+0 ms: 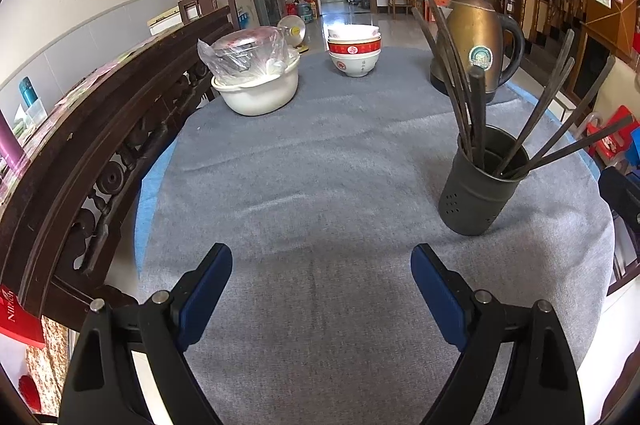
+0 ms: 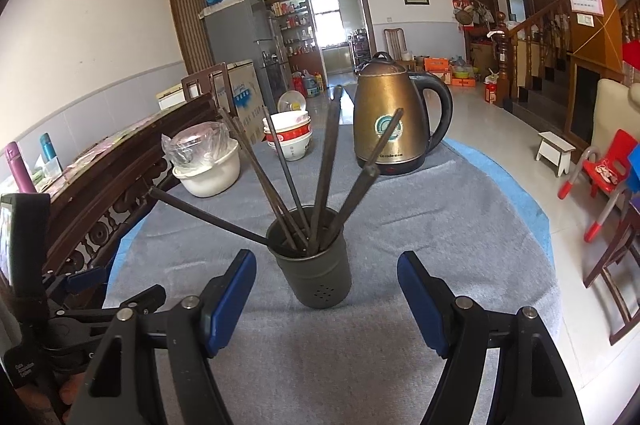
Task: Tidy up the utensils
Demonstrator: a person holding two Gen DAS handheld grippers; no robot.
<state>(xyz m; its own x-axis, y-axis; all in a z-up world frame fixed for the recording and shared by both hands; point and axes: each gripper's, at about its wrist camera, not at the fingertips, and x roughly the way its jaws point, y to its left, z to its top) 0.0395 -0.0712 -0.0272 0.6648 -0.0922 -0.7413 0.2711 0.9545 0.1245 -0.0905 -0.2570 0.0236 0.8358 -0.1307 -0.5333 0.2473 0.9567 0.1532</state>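
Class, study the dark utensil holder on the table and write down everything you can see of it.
The utensil holder is a dark grey, dull, metal-looking cylinder with an open top and small drain holes low on its side. It stands upright on the grey tablecloth, nearer than the brass-coloured kettle. Several long dark chopsticks stand in it, fanning outward against its rim. It stands ahead of the right gripper, whose jaws are open and not touching it.

The left gripper [image 1: 321, 267] is held angled downward, jaws spread wide, nothing gripped. The right gripper [image 2: 326, 275] is likewise held empty, jaws apart.
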